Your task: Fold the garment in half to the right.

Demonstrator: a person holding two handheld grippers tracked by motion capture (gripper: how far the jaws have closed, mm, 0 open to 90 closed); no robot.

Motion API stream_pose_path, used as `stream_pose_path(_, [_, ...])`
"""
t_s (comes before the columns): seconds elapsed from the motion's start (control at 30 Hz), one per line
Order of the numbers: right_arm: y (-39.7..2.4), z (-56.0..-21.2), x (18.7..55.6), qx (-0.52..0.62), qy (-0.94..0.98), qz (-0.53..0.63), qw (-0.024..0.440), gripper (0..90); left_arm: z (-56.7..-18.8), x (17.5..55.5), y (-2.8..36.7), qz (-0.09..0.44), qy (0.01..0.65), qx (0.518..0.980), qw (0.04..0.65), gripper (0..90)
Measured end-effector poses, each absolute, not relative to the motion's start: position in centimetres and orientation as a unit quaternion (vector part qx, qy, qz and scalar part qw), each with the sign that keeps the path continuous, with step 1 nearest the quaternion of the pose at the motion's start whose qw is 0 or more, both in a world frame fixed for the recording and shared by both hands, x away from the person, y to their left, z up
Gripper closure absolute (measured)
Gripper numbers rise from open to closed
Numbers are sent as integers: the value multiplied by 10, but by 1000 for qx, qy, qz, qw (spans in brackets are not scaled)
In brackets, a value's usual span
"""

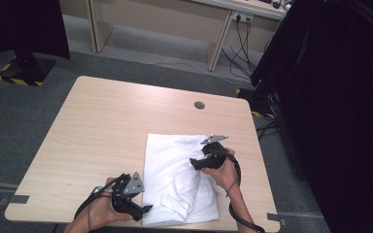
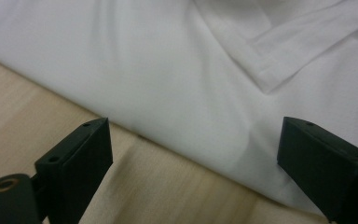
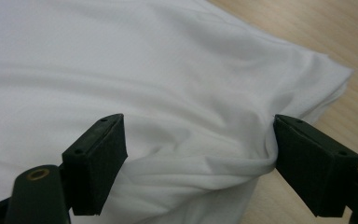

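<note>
White folded garment [image 1: 177, 179] lay rumpled at lower centre of the table [image 1: 102, 131], left gripper [image 1: 145, 208] and right gripper [image 1: 194, 162] both wide, gripping nothing.

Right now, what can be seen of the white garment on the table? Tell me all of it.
The white garment is thin, soft knit cloth, folded into a rough rectangle with a hemmed flap lying on top and wrinkles bunched toward the middle. It lies flat on the wooden table, near the front edge, right of centre. The left gripper is open at its near left edge; the right gripper is open over a raised fold.
</note>
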State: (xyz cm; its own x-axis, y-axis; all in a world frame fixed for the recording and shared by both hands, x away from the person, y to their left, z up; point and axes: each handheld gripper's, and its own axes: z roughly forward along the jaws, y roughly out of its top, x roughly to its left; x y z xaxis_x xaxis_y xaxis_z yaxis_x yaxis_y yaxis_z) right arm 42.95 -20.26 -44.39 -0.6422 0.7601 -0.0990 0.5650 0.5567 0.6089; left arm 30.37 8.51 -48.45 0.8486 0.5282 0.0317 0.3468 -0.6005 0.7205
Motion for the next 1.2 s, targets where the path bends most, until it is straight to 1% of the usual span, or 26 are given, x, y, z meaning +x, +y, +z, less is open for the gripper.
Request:
stream_pose_path(0.13, [-200, -448, 422, 382, 866, 268, 180, 194, -491, 306, 87, 107, 259, 881, 381, 83])
stream_pose_path(0.33, [-212, -454, 413, 394, 861, 263, 185, 193, -491, 306, 89, 109, 261, 881, 378, 73])
stream_pose_path(0.63, [-222, -443, 389, 396, 849, 288, 199, 192, -491, 306, 86, 116, 258, 882, 377, 54])
stream_pose_path(0.97, [-224, -465, 378, 392, 864, 267, 171, 193, -492, 307, 89, 108, 258, 881, 382, 51])
stream_pose_path(1.2, [-235, -460, 364, 398, 857, 277, 173, 193, -492, 307, 88, 106, 264, 879, 382, 48])
